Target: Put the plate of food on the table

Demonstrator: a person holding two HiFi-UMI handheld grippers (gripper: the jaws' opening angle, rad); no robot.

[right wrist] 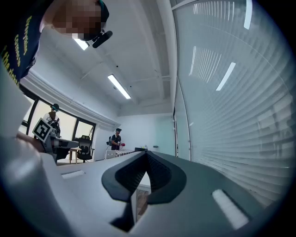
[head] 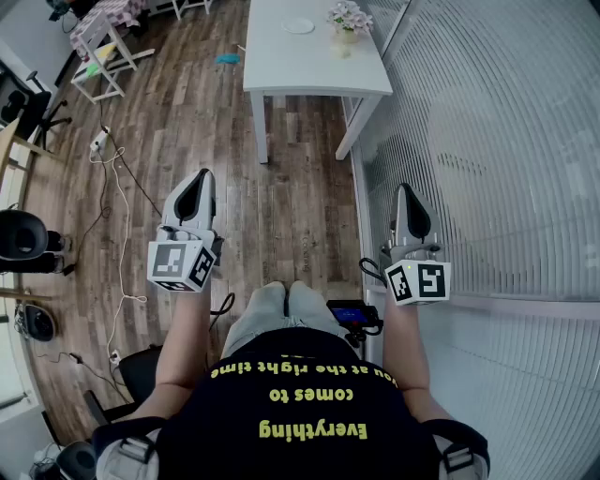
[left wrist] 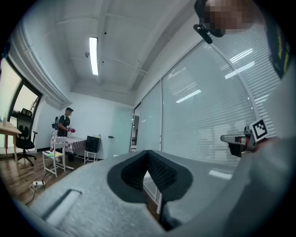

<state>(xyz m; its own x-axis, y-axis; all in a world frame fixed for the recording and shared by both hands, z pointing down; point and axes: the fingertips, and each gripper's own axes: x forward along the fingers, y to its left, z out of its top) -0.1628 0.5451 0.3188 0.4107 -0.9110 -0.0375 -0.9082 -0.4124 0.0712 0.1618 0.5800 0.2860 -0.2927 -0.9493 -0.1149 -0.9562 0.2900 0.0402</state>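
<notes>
Left tongs (head: 202, 177) and right tongs (head: 405, 190), closed, point toward the table (head: 281, 66).

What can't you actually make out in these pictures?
- Head view: the plate on the white table is too small to tell whether it holds food. The picture's top edge cuts off the table's far end.
- Left gripper view: the shut left gripper fills the lower picture and hides what lies beyond it.
- Right gripper view: what the distant person holds is too small to name.
</notes>
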